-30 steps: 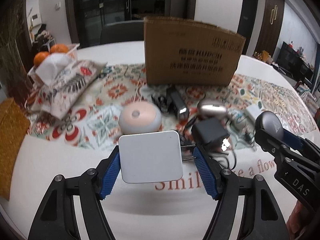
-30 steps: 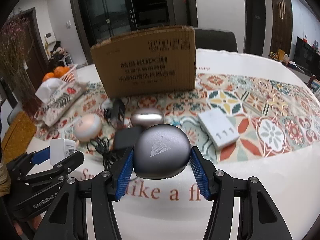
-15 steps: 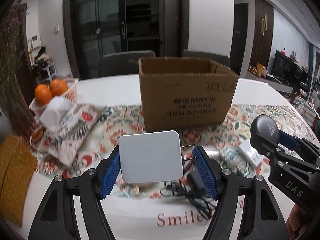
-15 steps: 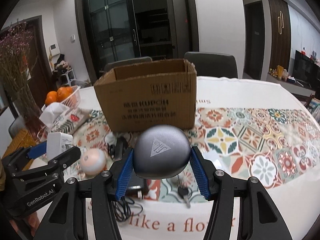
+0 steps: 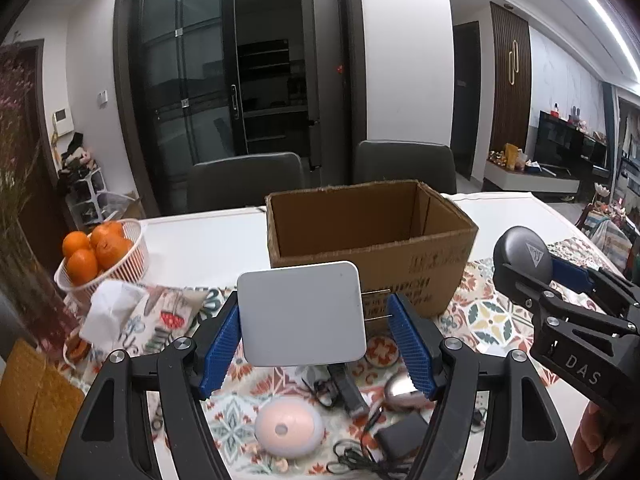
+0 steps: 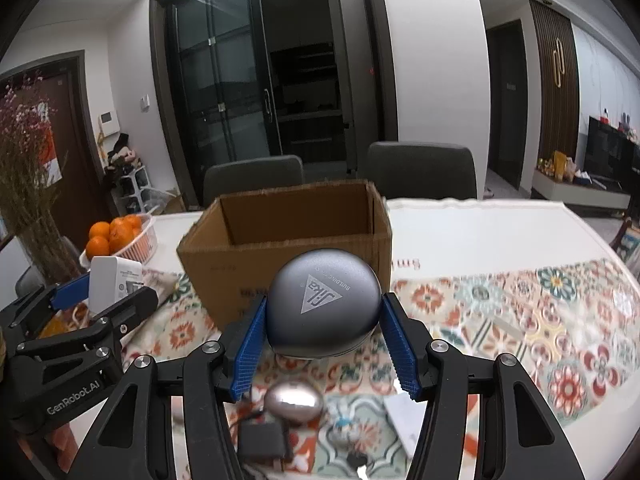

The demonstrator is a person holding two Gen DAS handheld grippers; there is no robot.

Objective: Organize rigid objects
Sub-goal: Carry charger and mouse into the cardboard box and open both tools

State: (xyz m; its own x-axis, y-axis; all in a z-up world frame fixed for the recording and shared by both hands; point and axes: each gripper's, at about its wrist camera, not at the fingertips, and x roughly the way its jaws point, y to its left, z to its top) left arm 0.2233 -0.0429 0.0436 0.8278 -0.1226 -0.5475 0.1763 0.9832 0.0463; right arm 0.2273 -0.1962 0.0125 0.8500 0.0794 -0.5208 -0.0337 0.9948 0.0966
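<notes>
My left gripper is shut on a white square charger with metal prongs, held above the table in front of the open cardboard box. My right gripper is shut on a round grey case with a triangle logo, also raised before the box. Each gripper shows in the other's view: the grey case at right, the charger at left. The box interior looks empty where it is visible.
On the patterned cloth below lie a pink round device, a black adapter with cables, a shiny metallic oval case and a white flat block. A basket of oranges and a tissue pouch sit left.
Both grippers have risen with their objects and tilted up, so the box's open top and inside now show. The items on the cloth have dropped lower in view.
</notes>
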